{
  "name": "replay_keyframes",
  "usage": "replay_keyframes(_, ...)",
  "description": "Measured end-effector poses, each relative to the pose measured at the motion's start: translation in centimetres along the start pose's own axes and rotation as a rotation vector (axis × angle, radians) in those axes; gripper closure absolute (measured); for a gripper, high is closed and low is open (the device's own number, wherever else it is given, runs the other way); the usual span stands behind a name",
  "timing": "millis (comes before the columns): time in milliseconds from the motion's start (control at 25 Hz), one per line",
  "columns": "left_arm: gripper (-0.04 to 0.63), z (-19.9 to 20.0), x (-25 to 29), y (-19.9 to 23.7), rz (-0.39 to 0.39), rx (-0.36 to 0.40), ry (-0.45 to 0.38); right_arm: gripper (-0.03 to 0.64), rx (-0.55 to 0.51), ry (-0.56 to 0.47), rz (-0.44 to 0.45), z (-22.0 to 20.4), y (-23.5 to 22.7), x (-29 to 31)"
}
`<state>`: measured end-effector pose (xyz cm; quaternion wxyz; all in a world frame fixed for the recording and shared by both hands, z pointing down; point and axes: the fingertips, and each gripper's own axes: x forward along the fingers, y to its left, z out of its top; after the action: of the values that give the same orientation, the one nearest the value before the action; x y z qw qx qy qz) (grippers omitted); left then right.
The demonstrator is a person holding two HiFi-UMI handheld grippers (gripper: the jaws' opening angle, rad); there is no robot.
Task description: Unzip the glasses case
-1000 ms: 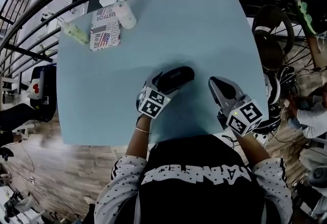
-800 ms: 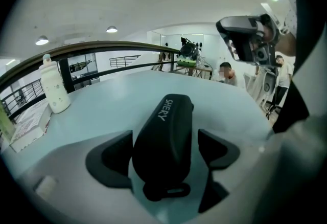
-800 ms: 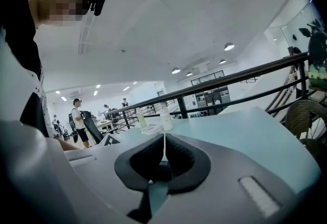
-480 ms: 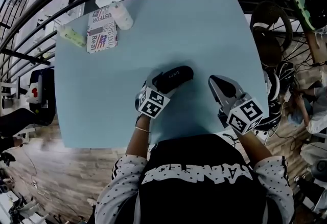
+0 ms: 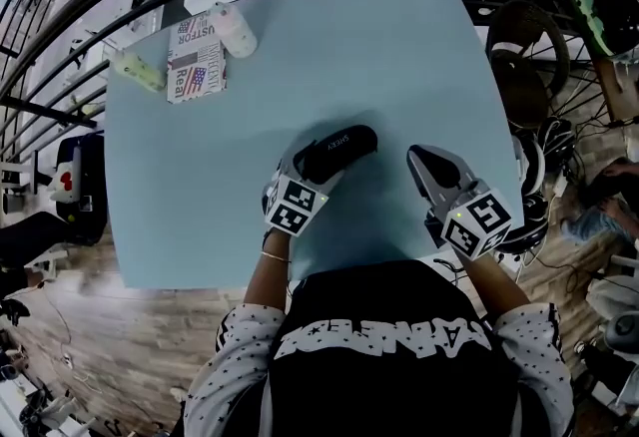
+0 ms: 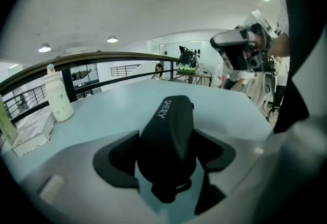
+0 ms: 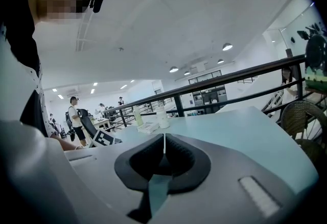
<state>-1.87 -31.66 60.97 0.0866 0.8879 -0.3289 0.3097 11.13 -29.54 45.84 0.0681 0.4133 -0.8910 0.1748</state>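
Black oval fabric glasses case (image 5: 337, 150) lying on light blue table (image 5: 399, 56), near end still grasped between left tongs (image 5: 303, 169), hardly shifted since before, right tongs (image 5: 427, 169) clenched on nothing, staying just beside the case.

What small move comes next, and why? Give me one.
Probably open the right gripper and bring it left toward the black zipped glasses case. Its jaws are together on nothing, off to the case's right, while the left gripper clamps the case on the pale blue table. What looks like the zip pull lies at the case's near end.
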Motion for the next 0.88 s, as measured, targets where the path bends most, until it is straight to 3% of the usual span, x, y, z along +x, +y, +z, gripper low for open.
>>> replay_keyframes(440,0.595,6.5,-6.5,0.5,0.080,-0.028,-0.155,0.617,-0.037,-0.069,0.015,2.1,0.6,-0.7)
replay_keyframes(880,0.595,12.9,-14.8,-1.4,0.161,0.001,-0.284,0.551,-0.152,-0.142,0.131,4.7,5.4,-1.3)
